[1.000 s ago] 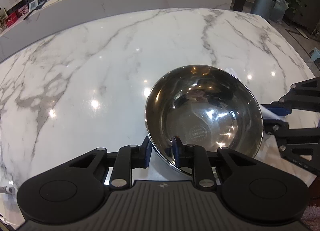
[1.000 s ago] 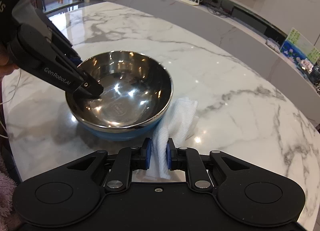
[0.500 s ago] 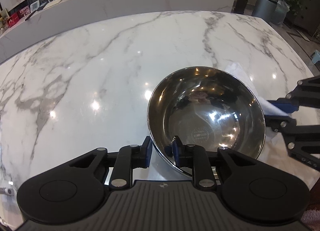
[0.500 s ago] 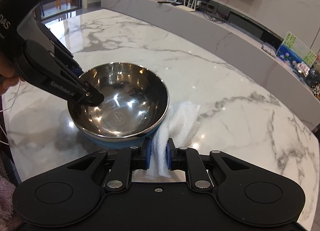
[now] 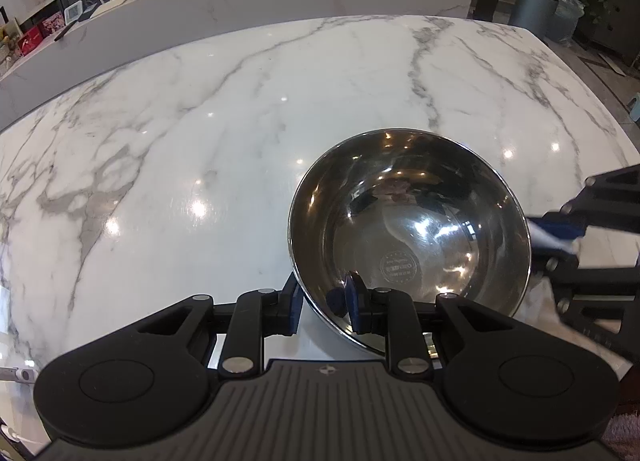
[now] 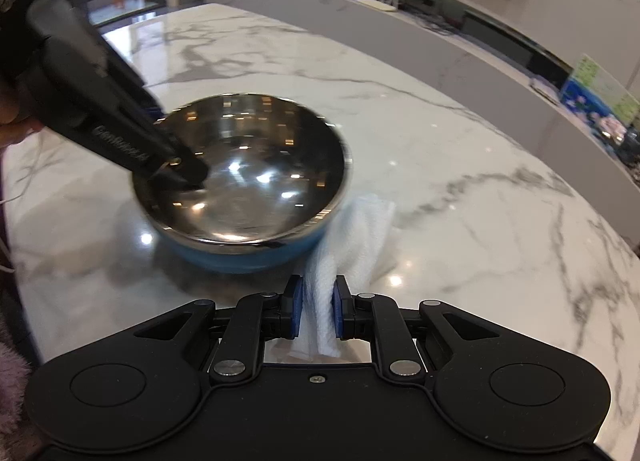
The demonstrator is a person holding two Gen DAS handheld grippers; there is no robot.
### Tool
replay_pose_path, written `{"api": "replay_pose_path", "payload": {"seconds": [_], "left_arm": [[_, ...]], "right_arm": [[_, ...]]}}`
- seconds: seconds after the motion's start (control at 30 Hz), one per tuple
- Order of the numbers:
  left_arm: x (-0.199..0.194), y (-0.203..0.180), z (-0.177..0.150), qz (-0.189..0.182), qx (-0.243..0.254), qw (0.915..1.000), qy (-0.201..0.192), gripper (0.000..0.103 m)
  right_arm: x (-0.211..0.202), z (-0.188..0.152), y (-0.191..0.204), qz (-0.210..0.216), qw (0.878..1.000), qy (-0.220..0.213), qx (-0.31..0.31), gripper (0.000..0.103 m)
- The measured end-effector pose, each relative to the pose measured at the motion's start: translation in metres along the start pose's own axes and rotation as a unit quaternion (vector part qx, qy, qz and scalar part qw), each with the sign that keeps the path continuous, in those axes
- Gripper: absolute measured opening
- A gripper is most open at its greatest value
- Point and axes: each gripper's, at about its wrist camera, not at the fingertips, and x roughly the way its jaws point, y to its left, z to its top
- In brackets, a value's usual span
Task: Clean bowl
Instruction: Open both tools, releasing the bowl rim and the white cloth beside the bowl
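- The left tool (image 5: 322, 299) straddled the near rim of the bowl (image 5: 408, 237), one finger outside and one inside, gripping it.
- The bowl, steel inside and blue outside, stood on the marble tabletop (image 5: 200, 133), its inside shiny.
- The right tool (image 6: 316, 315) was clenched on a white cloth (image 6: 352, 229), which lay on the tabletop against the bowl's right side.

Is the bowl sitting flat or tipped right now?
Tipped. The bowl leans toward the cloth, with the left gripper clamping its raised near rim.
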Motion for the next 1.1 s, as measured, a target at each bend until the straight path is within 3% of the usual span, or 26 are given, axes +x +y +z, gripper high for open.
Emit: {"api": "replay_pose_path", "payload": {"seconds": [0.17, 0.23, 0.4, 0.5, 0.57, 0.6, 0.7, 0.8, 0.9, 1.1], "left_arm": [[0.000, -0.001, 0.000, 0.001, -0.003, 1.0000, -0.006, 0.023], [-0.001, 0.000, 0.000, 0.001, -0.004, 1.0000, -0.009, 0.033], [-0.007, -0.001, 0.001, 0.000, -0.006, 0.9998, -0.019, 0.044], [-0.013, 0.001, 0.000, 0.000, -0.011, 0.9996, -0.028, 0.053], [-0.017, 0.003, -0.001, -0.003, -0.018, 0.9992, -0.034, 0.065], [-0.020, 0.004, -0.001, -0.005, -0.021, 0.9990, -0.038, 0.073], [-0.028, 0.009, -0.001, -0.013, -0.034, 0.9982, -0.048, 0.075], [-0.037, 0.011, -0.002, -0.029, -0.044, 0.9968, -0.060, 0.077], [-0.047, 0.012, -0.007, -0.041, -0.055, 0.9947, -0.076, 0.089], [-0.067, 0.007, -0.023, -0.032, -0.066, 0.9902, -0.118, 0.089]], "right_arm": [[0.003, -0.007, -0.018, -0.033, 0.998, 0.016, 0.044, 0.013], [0.006, -0.011, -0.022, -0.030, 0.997, 0.025, 0.064, 0.013], [0.008, -0.014, -0.021, -0.032, 0.996, 0.026, 0.082, 0.017], [0.006, -0.015, -0.022, -0.036, 0.995, 0.027, 0.095, 0.028], [-0.002, -0.016, -0.024, -0.046, 0.992, 0.017, 0.113, 0.047], [-0.006, -0.016, -0.025, -0.051, 0.991, 0.010, 0.122, 0.048], [-0.016, -0.017, -0.026, -0.061, 0.986, 0.000, 0.154, 0.057], [-0.027, -0.021, -0.023, -0.069, 0.980, -0.003, 0.188, 0.060], [-0.037, -0.026, -0.020, -0.077, 0.972, -0.009, 0.222, 0.063], [-0.057, -0.035, -0.003, -0.094, 0.958, -0.017, 0.270, 0.064]]}}
